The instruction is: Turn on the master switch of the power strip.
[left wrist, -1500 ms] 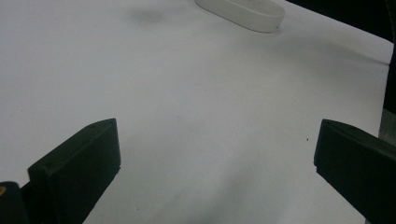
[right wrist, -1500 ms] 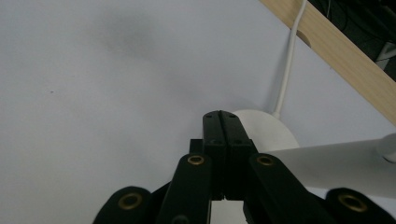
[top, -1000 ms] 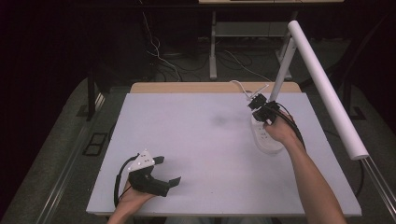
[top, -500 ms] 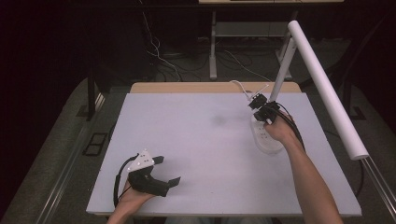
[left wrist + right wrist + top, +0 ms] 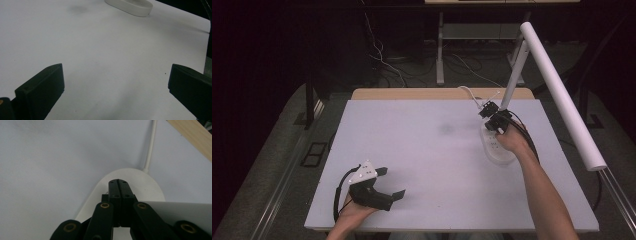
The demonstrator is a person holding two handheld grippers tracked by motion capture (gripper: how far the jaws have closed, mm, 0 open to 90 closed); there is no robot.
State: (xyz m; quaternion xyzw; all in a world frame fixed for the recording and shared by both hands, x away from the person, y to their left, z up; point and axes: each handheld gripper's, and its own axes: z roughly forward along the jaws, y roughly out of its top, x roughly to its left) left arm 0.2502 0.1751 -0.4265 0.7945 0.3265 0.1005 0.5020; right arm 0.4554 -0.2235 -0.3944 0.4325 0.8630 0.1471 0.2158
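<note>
Meanwhile, from above nothing has shifted: the right gripper (image 5: 495, 121) still presses the oval white plastic lamp base (image 5: 497, 149), the left gripper (image 5: 112, 82) view shows jaws wide apart over bare table, the right gripper view jaws together, probably working its switch

lamp base (image 5: 498, 150) on table (image 5: 422, 150) — right side, far edge
</note>
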